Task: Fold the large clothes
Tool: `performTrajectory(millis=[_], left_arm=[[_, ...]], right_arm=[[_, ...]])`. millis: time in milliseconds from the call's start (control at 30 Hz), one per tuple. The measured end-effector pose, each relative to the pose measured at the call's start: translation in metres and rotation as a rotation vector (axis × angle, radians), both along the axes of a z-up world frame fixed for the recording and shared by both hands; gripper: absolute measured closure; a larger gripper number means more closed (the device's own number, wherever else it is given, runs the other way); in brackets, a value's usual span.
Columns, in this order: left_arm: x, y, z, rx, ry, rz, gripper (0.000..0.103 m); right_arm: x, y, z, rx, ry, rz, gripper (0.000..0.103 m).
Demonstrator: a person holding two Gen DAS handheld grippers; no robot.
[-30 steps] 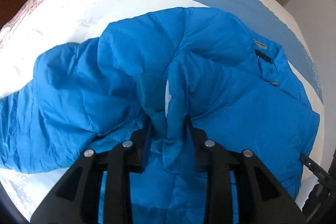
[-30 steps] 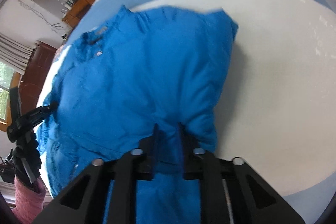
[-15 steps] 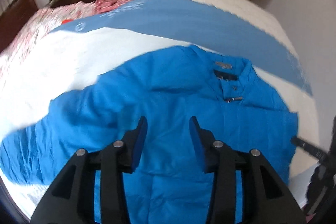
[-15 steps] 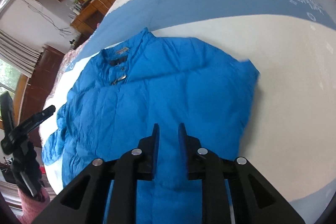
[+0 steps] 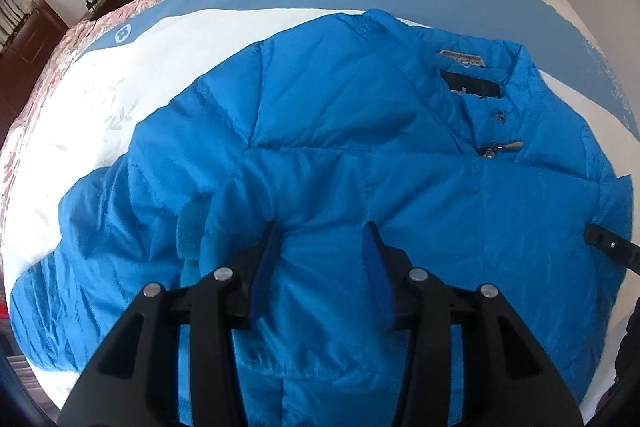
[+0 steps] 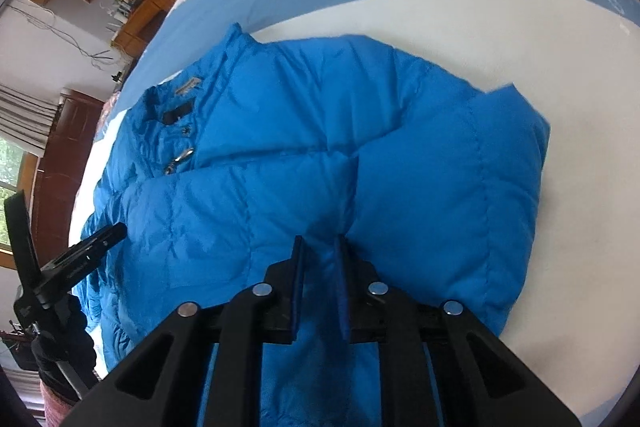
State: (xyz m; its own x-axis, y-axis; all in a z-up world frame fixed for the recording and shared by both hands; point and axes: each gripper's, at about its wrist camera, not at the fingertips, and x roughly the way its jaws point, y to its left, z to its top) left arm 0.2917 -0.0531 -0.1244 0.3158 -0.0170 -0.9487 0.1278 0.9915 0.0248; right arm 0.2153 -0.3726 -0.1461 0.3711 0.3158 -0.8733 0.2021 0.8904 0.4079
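Blue quilted nylon covers most of the bed (image 5: pixel 168 75): a puffy down jacket (image 5: pixel 360 131) lies face up on the white and blue bedspread, collar (image 5: pixel 476 67) towards the far side. On the left, a sleeve (image 5: pixel 120 247) spreads out over the sheet, its ribbed cuff (image 5: pixel 188 239) lying just beside the left tongs (image 5: pixel 322 239). These tongs stand wide apart above the fabric and grip nothing. To fold well, I would pinch the sleeve near that cuff and draw it flat across the chest, pressing air out of the padding. Further right, the zip pull (image 5: pixel 502 149) marks the centre line to fold towards. On the right, the right tongs (image 6: pixel 320 251) are narrowed on a ridge of jacket fabric, apparently pinching it; the other sleeve (image 6: pixel 472 195) is doubled over beside them.
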Motion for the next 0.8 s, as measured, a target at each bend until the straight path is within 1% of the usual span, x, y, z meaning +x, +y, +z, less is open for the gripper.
performTrajectory(millis=[100,167,233,300,367,433,500,567,600,633,667,700,733,767,800], left_arm=[[-0.02,-0.002,0.016,-0.052,-0.01,-0.034,0.058],[-0.031,-0.008,0.014,-0.034,-0.006,-0.059,0.056],[-0.037,-0.01,0.003,-0.037,0.022,-0.077,0.056],[-0.036,-0.008,-0.017,-0.032,0.067,-0.068,0.056],[-0.034,-0.004,-0.028,-0.067,0.084,-0.052,0.056],[-0.033,-0.003,-0.029,-0.068,0.08,-0.054,0.056],[-0.032,-0.003,-0.029,-0.065,0.085,-0.052,0.056],[-0.031,-0.001,-0.027,-0.076,0.093,-0.047,0.056],[-0.032,0.003,-0.022,-0.087,0.095,-0.041,0.057],[-0.033,0.005,-0.017,-0.094,0.092,-0.036,0.057],[-0.036,0.01,-0.009,-0.101,0.078,-0.032,0.057],[-0.043,0.019,0.004,-0.102,0.049,-0.03,0.055],[-0.049,0.028,0.011,-0.101,0.032,-0.025,0.049],[-0.055,0.04,0.019,-0.103,0.016,-0.013,0.044],[-0.062,0.054,0.025,-0.106,0.005,0.007,0.043]], right_arm=[[-0.021,0.011,0.017,0.018,-0.042,0.049,0.081],[-0.037,0.023,0.022,-0.008,-0.046,0.076,0.081],[-0.045,0.028,0.017,-0.012,-0.03,0.086,0.081],[-0.048,0.031,0.002,-0.029,0.003,0.075,0.082],[-0.047,0.033,-0.009,-0.016,0.009,0.064,0.083],[-0.048,0.03,-0.018,0.006,-0.008,0.05,0.083],[-0.048,0.026,-0.02,0.038,-0.003,0.025,0.083],[-0.046,0.026,-0.016,0.033,0.011,0.03,0.083],[-0.048,0.026,-0.009,0.024,0.015,0.027,0.083],[-0.052,0.027,-0.001,0.016,-0.001,0.029,0.079],[-0.059,0.028,0.011,0.003,-0.038,0.035,0.077],[-0.061,0.029,0.018,-0.003,-0.056,0.036,0.068],[-0.066,0.03,0.03,-0.012,-0.081,0.038,0.06],[-0.069,0.03,0.036,-0.019,-0.091,0.04,0.06],[-0.071,0.03,0.042,-0.024,-0.1,0.047,0.06]])
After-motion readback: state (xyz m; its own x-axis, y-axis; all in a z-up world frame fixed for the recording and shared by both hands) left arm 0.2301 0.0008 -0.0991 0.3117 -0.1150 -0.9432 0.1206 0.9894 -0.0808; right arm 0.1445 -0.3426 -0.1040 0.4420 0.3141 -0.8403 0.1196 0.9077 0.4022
